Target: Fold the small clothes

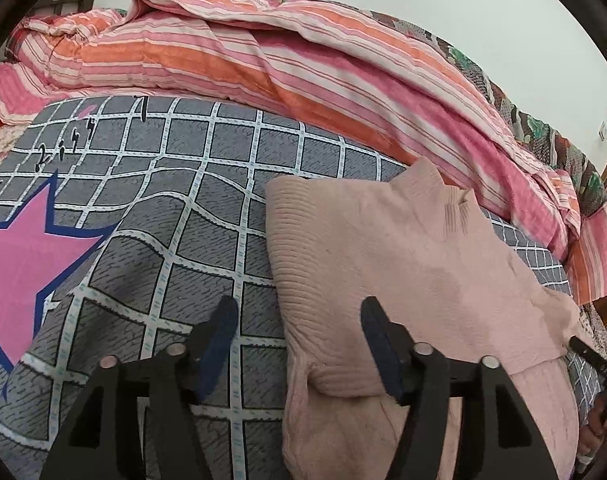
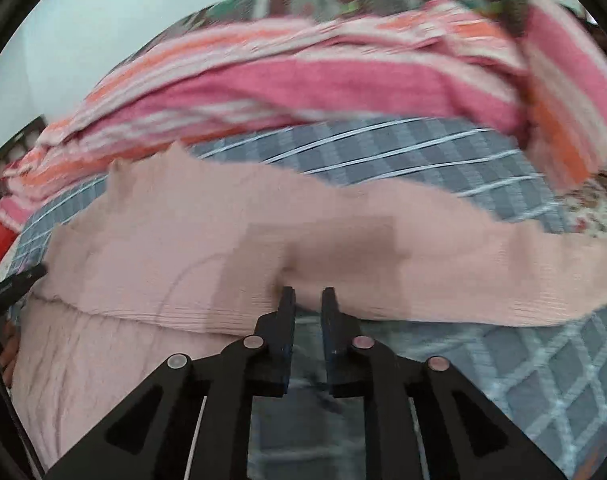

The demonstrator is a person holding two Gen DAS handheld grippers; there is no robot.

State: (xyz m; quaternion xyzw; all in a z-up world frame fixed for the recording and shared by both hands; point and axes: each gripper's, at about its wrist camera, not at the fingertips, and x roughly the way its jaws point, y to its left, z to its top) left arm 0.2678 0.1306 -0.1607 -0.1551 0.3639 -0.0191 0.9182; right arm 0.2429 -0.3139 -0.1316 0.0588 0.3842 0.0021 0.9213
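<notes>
A: Where is the garment?

B: The pale pink ribbed knit sweater (image 1: 403,248) lies on the bed, on the grey bedspread with white grid lines and a pink star (image 1: 191,216). It is partly folded, one layer lapped over another. Behind it is a bunched quilt striped in pink, orange and white (image 1: 303,64).

A: And the left tongs (image 1: 299,344)?

B: Their jaws stand apart. The sweater's ribbed edge sits between them, with one finger over the knit and the other over the bedspread; neither pad presses it.

A: The right tongs (image 2: 308,300)?

B: The view is blurred. The jaws are nearly together, their tips at the sweater's near edge; whether they pinch cloth I cannot tell.
</notes>
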